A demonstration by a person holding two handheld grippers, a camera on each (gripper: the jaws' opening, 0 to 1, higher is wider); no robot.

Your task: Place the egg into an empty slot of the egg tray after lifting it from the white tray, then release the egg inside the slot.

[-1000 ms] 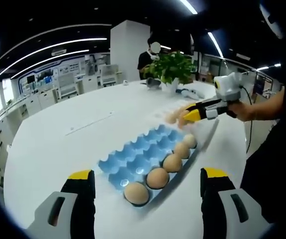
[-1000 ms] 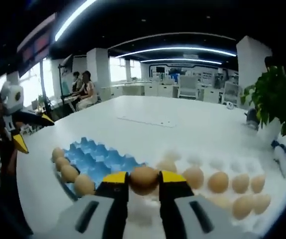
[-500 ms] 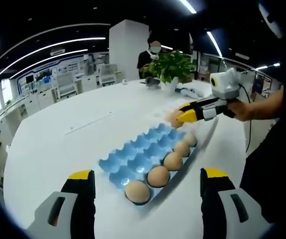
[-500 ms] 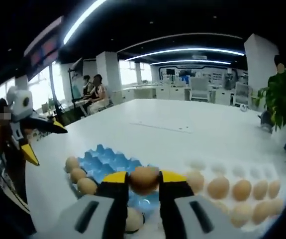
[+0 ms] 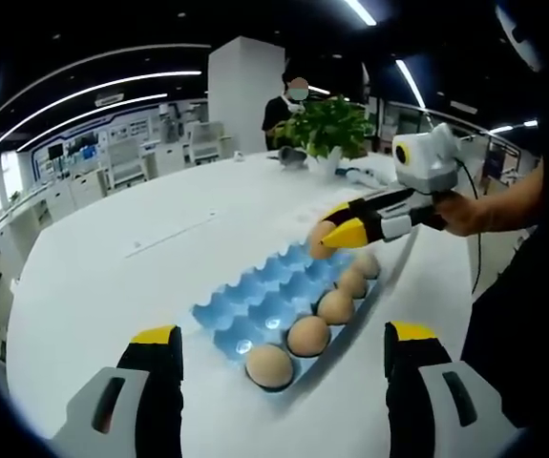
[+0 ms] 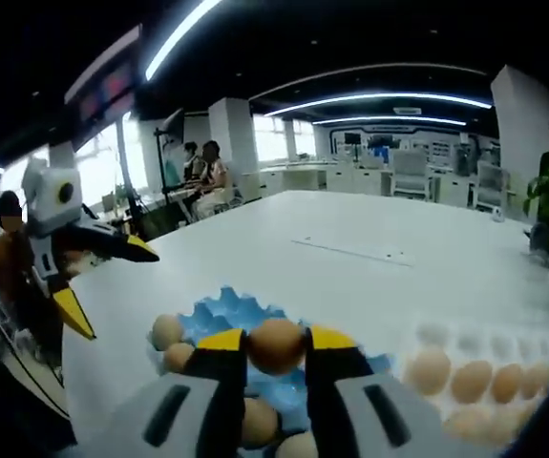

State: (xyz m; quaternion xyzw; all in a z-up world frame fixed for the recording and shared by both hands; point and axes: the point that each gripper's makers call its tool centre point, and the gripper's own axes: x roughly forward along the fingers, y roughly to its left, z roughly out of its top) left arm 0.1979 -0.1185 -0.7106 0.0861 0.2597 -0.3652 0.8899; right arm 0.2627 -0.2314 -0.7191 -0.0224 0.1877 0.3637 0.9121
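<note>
The right gripper (image 6: pixel 276 355) grips the egg (image 6: pixel 276 344) between its jaws, at lower centre, above the blue egg tray (image 6: pixel 219 313). Lifting is done; lowering and releasing remain. The left gripper (image 5: pixel 284 355) jaws stand apart, holding nothing.

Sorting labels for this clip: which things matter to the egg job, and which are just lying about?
Job:
egg in the right gripper
blue egg tray
white tray

Lying about:
potted plant
left gripper, open and empty

right tongs (image 6: pixel 275 346) clamp the egg (image 6: pixel 276 344); left tongs (image 5: pixel 284 345) gape wide, holding nothing.
</note>
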